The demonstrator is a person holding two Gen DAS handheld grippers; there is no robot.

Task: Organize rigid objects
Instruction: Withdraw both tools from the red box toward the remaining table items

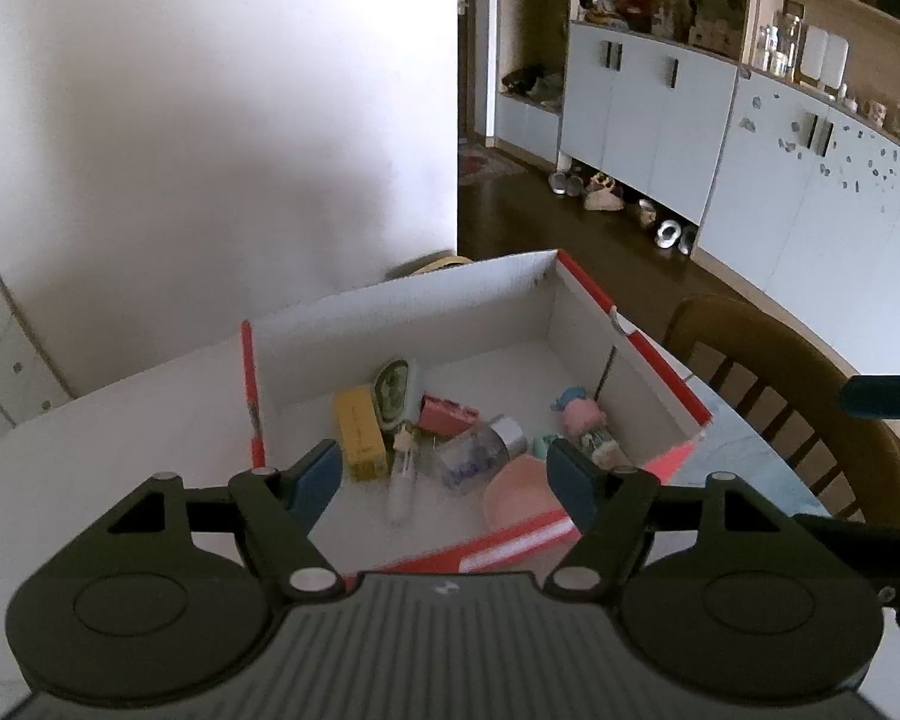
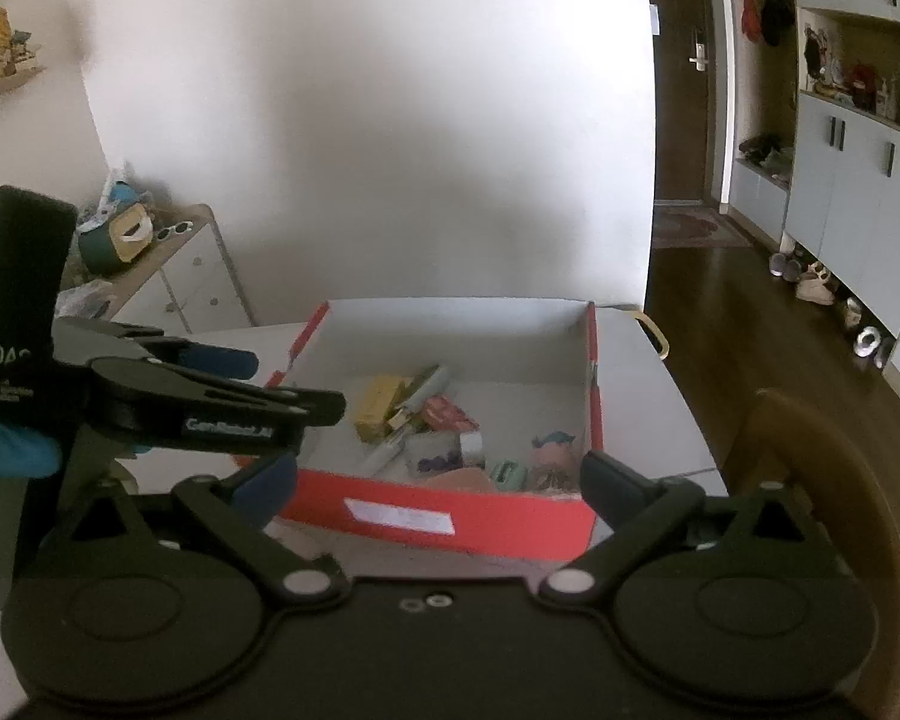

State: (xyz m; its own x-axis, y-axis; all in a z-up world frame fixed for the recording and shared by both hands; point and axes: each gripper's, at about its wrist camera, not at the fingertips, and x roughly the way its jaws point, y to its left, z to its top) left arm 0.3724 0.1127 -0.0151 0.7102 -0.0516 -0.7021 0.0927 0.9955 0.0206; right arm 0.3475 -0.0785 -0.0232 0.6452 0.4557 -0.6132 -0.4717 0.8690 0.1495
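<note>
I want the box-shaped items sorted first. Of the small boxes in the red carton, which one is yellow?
The yellow box lying at the left of the pile; the smaller pink box beside it is the other.

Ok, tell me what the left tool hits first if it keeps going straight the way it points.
Probably the clutter in the red box. The left tool is open and angled down into the box, and the clear bottle lies midway between its tips, with the white tube beside it. Depth is unclear, so either could be first.
</note>
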